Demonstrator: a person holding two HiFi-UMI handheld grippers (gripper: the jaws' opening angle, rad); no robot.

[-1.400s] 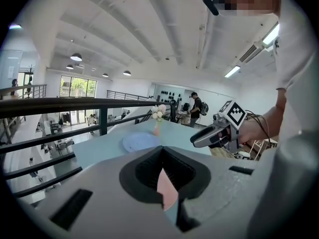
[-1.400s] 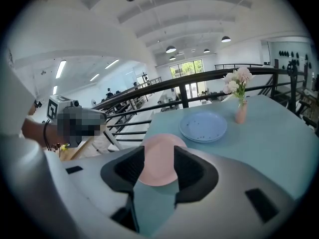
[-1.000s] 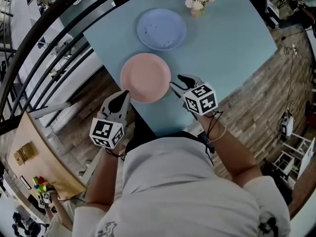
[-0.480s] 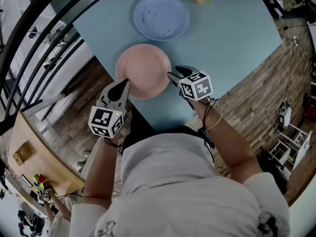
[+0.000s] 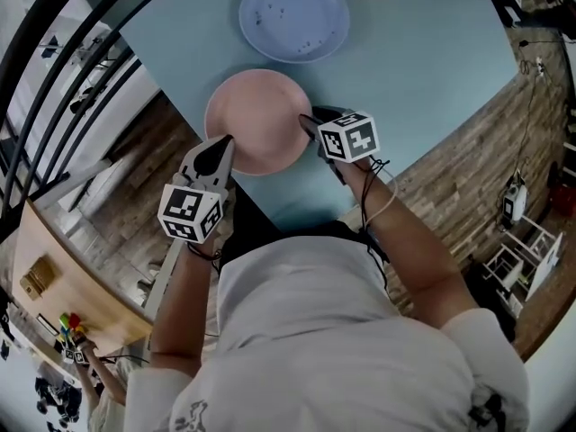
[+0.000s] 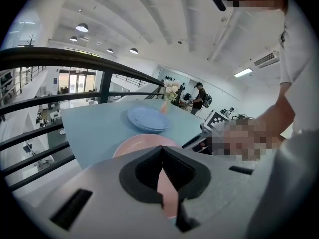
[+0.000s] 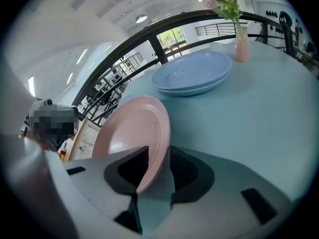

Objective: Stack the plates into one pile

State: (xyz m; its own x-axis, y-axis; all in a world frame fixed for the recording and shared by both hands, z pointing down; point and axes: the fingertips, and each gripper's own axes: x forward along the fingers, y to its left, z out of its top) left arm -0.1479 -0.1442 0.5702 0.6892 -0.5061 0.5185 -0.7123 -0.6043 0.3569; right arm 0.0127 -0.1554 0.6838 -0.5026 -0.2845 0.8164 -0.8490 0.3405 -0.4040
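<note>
Nothing stacked yet as I read it; the pink plate (image 5: 252, 120) lies flat on the tabletop (image 5: 423, 70), near its 6 o'clock edge, and the blue plate (image 5: 294, 14) sits just apart from it at its 12 o'clock, so the whole lift and set-down is still to come; the right tool (image 5: 309, 124) is at the pink rim at about 3 o'clock, its jaws have just been closing and the rim stands between them, but tabletop shows in the gap on one side, so I judge it not yet clamped; the left tool (image 5: 223, 144) is at the rim near 7 o'clock, jaws together at the tips, gripping nothing I can see; now the views: the head view gives the layout and both tools flanking the plate, yet not the jaws; the right gripper view shows the rim inside the gap, a vase (image 7: 242, 46) of flowers beyond, and a doubled edge on the blue plate, perhaps two there already, I cannot be sure; the left gripper view shows only a pink sliver through its slit.
</note>
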